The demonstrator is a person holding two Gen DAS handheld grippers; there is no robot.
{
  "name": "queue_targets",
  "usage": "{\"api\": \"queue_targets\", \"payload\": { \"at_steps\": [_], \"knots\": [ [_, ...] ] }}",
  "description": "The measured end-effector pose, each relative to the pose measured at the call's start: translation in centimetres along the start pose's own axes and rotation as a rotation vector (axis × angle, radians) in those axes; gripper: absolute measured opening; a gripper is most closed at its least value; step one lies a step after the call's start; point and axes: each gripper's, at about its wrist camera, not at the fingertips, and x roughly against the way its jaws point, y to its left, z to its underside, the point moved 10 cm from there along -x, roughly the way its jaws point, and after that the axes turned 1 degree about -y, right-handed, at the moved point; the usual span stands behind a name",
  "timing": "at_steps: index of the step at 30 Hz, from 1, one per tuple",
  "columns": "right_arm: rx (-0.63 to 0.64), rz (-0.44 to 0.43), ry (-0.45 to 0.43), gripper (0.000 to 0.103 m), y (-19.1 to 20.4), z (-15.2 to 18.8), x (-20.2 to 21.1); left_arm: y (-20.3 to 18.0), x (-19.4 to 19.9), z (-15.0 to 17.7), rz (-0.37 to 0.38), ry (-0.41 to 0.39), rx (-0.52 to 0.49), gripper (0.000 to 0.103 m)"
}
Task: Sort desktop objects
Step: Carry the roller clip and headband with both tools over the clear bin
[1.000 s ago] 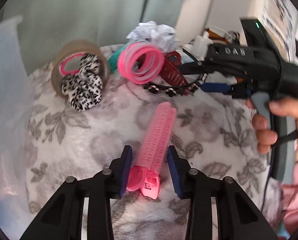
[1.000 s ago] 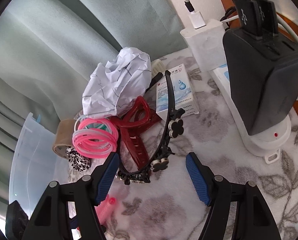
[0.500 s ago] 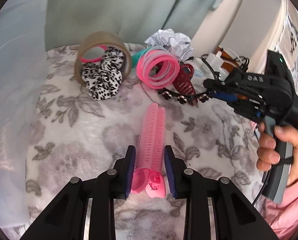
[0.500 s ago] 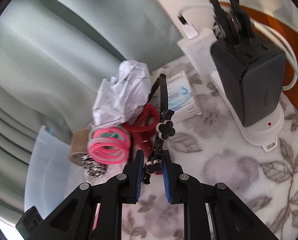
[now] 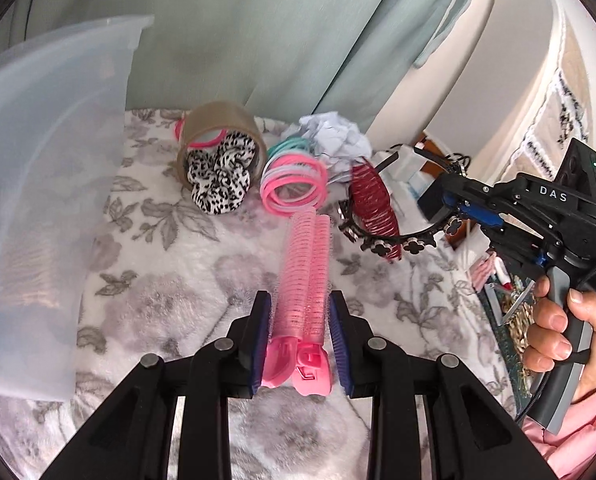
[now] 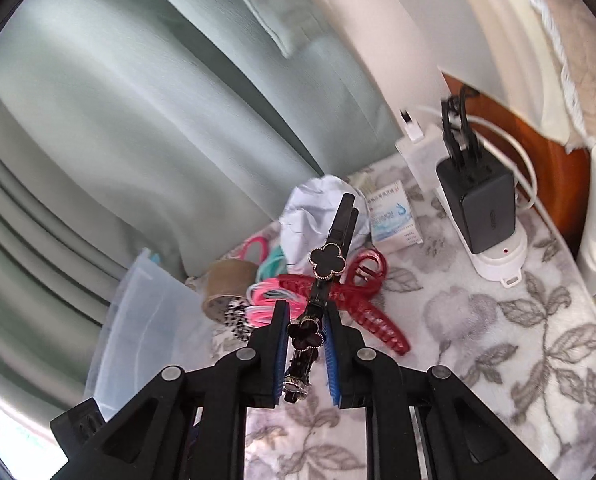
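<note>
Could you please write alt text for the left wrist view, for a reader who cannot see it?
The left gripper clamps a pink hair-roller clip over a floral cloth. At right, the right gripper holds a black clover headband; a translucent bin stands left.

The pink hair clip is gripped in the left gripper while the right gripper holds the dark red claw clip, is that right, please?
Not quite. The left gripper does grip the pink hair clip, but the right gripper holds the black headband with clover charms, not the dark red claw clip, which lies on the table beneath it. The right wrist view shows this.
</note>
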Motion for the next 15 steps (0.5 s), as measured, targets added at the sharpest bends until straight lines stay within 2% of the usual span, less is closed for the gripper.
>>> {"api": "queue_targets", "payload": {
  "at_steps": [15],
  "knots": [
    [0.089, -0.085, -0.069, 0.018, 6.5, -0.8, 4.8, -1.8, 4.6, -1.9, 0.025, -0.11, -0.002, 0.03]
  ]
}}
